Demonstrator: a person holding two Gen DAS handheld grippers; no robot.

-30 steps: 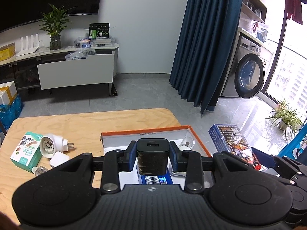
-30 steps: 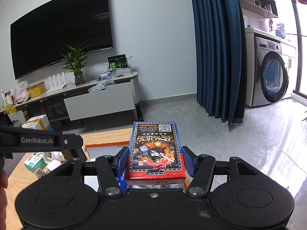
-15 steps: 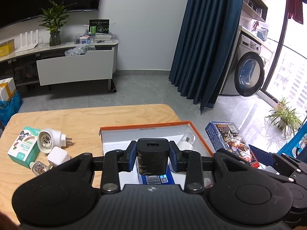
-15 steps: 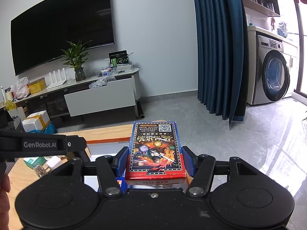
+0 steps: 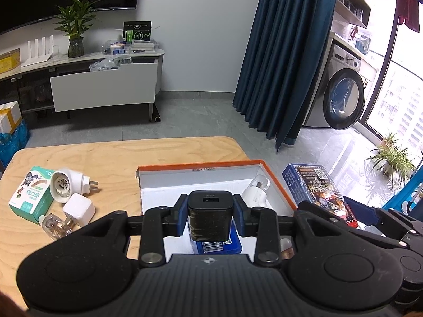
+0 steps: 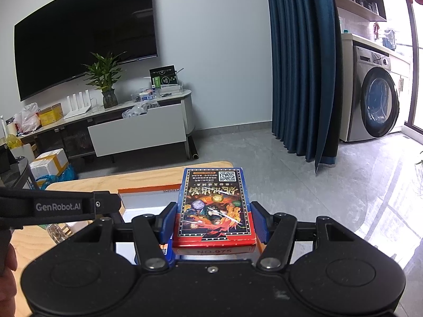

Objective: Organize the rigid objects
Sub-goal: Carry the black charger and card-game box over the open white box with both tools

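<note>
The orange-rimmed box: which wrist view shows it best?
The left wrist view. The orange-rimmed box shows its far wall, both side rims and the white bulb inside, behind the black charger held in the left tongs. The right wrist view shows only a far-rim sliver.

The left gripper point(image 5: 210, 215), a black two-finger tool with blue pads point(image 5: 182, 218), is held level and is closed on a black rectangular charger block point(image 5: 210, 215), which is clamped between both pads. The right gripper point(image 6: 214, 223), of the same black build with blue pads point(image 6: 260, 224), is clamped on a flat blue and red printed card box point(image 6: 214, 206), gripped at its near end with its face upward. A bare thumb point(image 6: 8, 261) is seen at the left edge of the right wrist view.
</note>
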